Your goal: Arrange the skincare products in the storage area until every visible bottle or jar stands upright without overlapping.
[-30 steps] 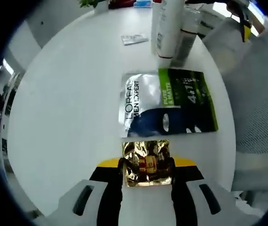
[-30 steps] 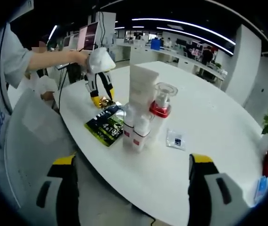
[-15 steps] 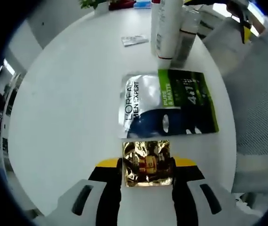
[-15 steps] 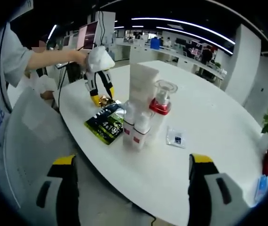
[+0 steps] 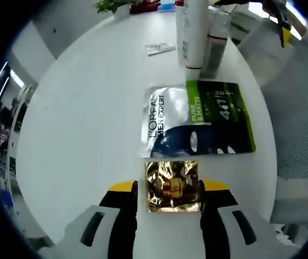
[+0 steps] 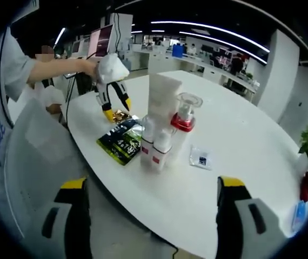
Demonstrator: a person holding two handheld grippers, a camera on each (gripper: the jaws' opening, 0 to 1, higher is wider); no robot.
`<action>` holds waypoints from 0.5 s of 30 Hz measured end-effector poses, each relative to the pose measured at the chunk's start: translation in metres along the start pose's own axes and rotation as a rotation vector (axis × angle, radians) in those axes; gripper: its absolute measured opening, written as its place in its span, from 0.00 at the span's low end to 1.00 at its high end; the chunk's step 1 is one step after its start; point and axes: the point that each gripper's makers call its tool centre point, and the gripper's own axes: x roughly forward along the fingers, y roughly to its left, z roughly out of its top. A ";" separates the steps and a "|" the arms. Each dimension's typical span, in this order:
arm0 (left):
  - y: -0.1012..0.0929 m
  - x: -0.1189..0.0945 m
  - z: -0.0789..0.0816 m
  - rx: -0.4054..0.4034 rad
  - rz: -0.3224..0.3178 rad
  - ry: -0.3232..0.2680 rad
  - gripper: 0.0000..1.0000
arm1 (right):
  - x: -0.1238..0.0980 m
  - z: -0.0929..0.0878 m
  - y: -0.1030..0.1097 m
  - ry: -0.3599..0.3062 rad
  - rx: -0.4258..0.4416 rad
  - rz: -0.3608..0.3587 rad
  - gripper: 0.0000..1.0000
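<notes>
Skincare bottles (image 6: 165, 127) are standing upright in a tight cluster near the middle of the white surface (image 6: 251, 140), with a tall white box and a red-collared pump jar among them; whether any are touching I cannot tell. A green and silver mask sachet (image 5: 197, 121) is lying flat just beside the cluster, and a small gold foil sachet (image 5: 173, 186) is lying just beyond its silver end. The left gripper (image 5: 167, 199) is standing over the gold sachet with its jaws apart on either side of it, so picking up or shifting this sachet seems the step in hand. Next, those jaws would need closing on its edges. The right gripper (image 6: 151, 221) is hanging back at the surface's edge, jaws wide apart and holding nothing.
</notes>
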 end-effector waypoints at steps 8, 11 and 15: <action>-0.002 -0.014 0.012 -0.041 0.037 -0.051 0.44 | -0.002 0.000 0.002 -0.017 0.006 -0.001 0.99; -0.005 -0.020 0.017 -0.061 0.049 -0.076 0.45 | -0.003 0.001 0.001 -0.025 0.004 -0.006 0.99; -0.006 -0.031 0.028 -0.175 0.072 -0.160 0.48 | -0.004 0.002 -0.001 -0.034 -0.003 -0.016 0.99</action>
